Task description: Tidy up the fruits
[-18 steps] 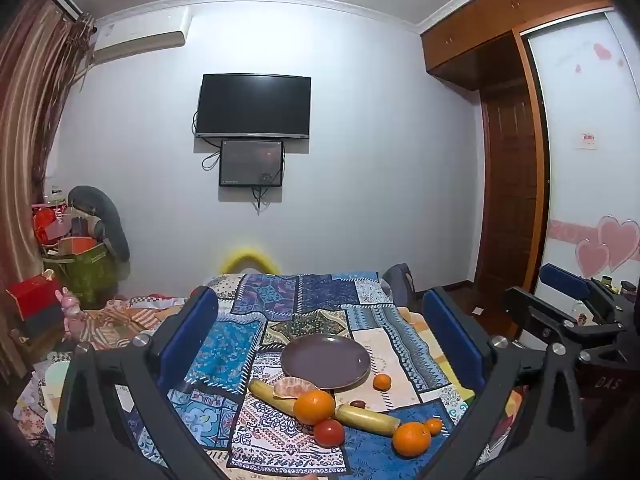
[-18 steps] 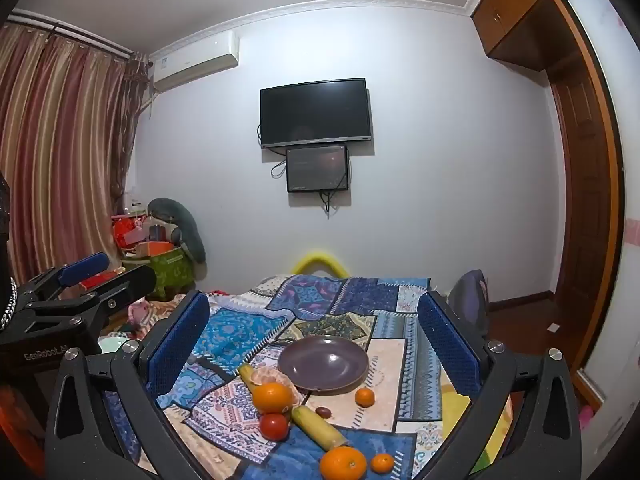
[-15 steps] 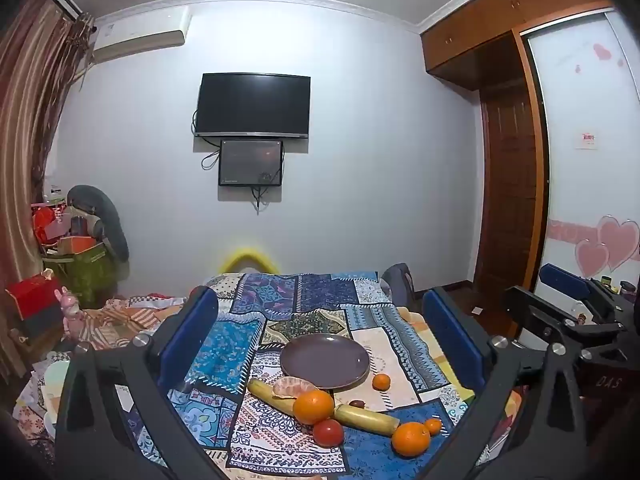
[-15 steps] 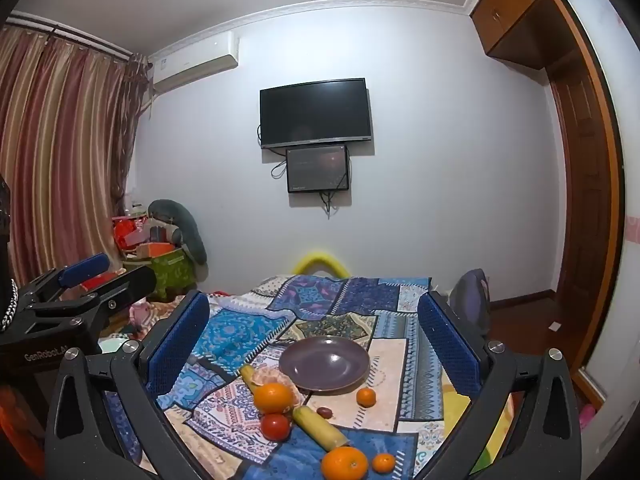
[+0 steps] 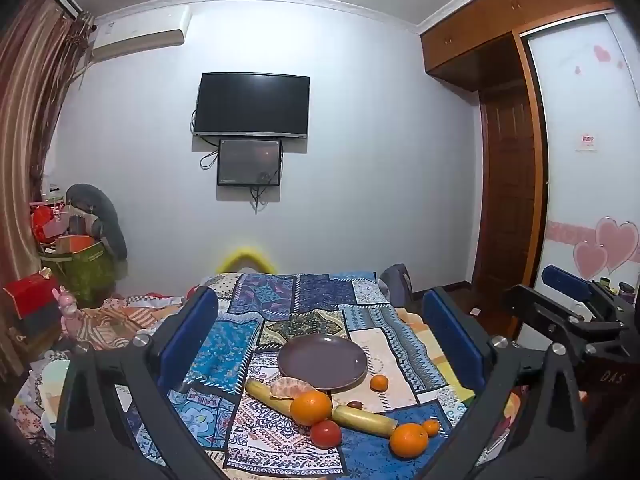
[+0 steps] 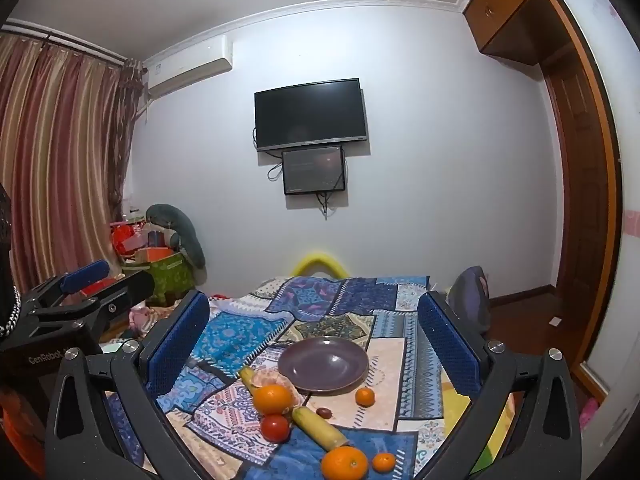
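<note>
honestly almost nothing has changed over the last half second or so: both views look the same as before, with the fruit maybe sliding a hair in the frame, so i'd call this hovering before the first pick. nothing's on the plate (image 5: 322,354) yet, so the whole job is still ahead

left tongs (image 5: 320,336) are spread wide and holding nothing, same for the right tongs (image 6: 313,334), both up in the air and well back from the fruit

where stuff is: the purple plate sits bare on the patchwork quilt (image 5: 224,344) on the bed. just in front of it there's a peeled mandarin (image 5: 289,386) lying against a banana (image 5: 266,394), with a big orange (image 5: 311,407) touching both. a tomato (image 5: 326,433) is just beside that orange, nearer the camera. a second banana piece (image 5: 366,420) runs off to the right toward another orange (image 5: 408,439) with a small mandarin (image 5: 431,427) right next to it. there's one more small mandarin (image 5: 379,383) just off the plate's right rim and a tiny dark fruit (image 5: 354,404) near it, can't tell what it is

room-wise, the far half of the quilt behind the plate is open, and so is the plate itself. the tight spot is that orange/banana/peeled mandarin clump, since grabbing one probably nudges the others. the round ones on soft bedding could roll, and the near-right orange looks fairly close to the bed's edge. i'd start with the lone mandarin by the rim, easy approach with nothing crowding it
</note>
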